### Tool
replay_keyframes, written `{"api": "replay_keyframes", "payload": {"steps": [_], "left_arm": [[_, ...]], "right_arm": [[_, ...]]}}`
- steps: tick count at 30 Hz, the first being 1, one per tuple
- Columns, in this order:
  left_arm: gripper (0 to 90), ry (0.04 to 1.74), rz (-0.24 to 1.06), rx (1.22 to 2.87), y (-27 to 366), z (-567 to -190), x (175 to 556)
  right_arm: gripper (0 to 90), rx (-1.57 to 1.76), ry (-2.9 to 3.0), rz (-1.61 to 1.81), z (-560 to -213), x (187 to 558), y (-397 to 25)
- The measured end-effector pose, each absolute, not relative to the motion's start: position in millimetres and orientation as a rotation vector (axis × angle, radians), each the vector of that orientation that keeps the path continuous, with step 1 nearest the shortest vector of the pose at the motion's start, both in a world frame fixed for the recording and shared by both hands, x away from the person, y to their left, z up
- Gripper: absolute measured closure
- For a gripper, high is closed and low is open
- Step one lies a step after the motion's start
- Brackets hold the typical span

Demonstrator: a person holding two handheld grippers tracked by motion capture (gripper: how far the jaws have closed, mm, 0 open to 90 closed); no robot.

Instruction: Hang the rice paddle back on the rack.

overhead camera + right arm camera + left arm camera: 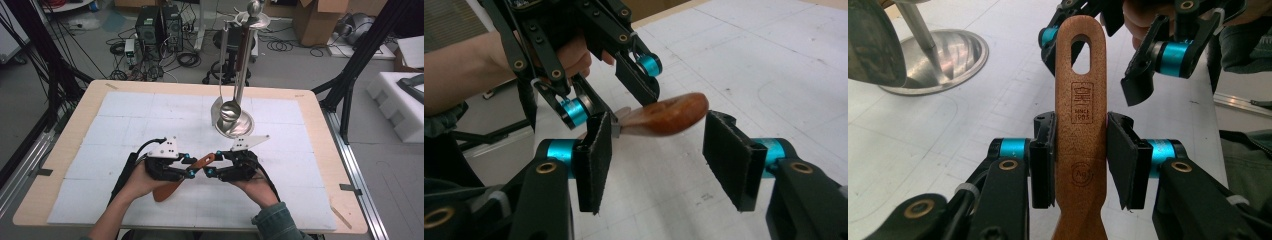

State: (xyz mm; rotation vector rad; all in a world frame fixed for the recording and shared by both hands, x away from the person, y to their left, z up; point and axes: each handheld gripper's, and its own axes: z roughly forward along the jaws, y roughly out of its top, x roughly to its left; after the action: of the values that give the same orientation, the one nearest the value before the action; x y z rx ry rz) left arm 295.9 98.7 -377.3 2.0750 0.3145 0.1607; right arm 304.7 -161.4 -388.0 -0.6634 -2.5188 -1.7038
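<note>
A brown wooden spatula (pixel 172 189) is held above the white mat near the table's front edge. My left gripper (pixel 189 166) is shut on its handle (pixel 1081 115), one pad against each side, and the end with the hanging hole points away from it. My right gripper (pixel 214 162) faces the left one and stands open. In the right gripper view the rounded handle end (pixel 669 115) sits between and just beyond that gripper's (pixel 659 160) wide-apart pads, touching neither. The left gripper (pixel 616 100) shows behind it, and the right gripper (pixel 1098 55) appears past the handle tip.
A steel utensil stand (pixel 235 129) with a round base stands at mid table, just beyond the grippers. A ladle (pixel 230 109) and another utensil hang from its top. The white mat (pixel 125 115) covers the wooden table (pixel 60 145). Cables and boxes lie on the floor behind.
</note>
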Motion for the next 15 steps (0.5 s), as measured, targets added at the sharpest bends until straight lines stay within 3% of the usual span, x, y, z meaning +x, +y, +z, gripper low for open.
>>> {"api": "replay_keyframes", "payload": {"steps": [8, 15], "left_arm": [[65.2, 0.303, 0.164, 2.090, 98.3, -377.5, 295.2], [65.0, 0.304, 0.165, 2.090, 98.2, -377.6, 294.5]], "right_arm": [[59.0, -0.670, -2.499, -1.702, -388.2, 306.3, -159.3], [60.9, -0.676, -2.472, -1.694, -388.3, 306.9, -159.3]]}}
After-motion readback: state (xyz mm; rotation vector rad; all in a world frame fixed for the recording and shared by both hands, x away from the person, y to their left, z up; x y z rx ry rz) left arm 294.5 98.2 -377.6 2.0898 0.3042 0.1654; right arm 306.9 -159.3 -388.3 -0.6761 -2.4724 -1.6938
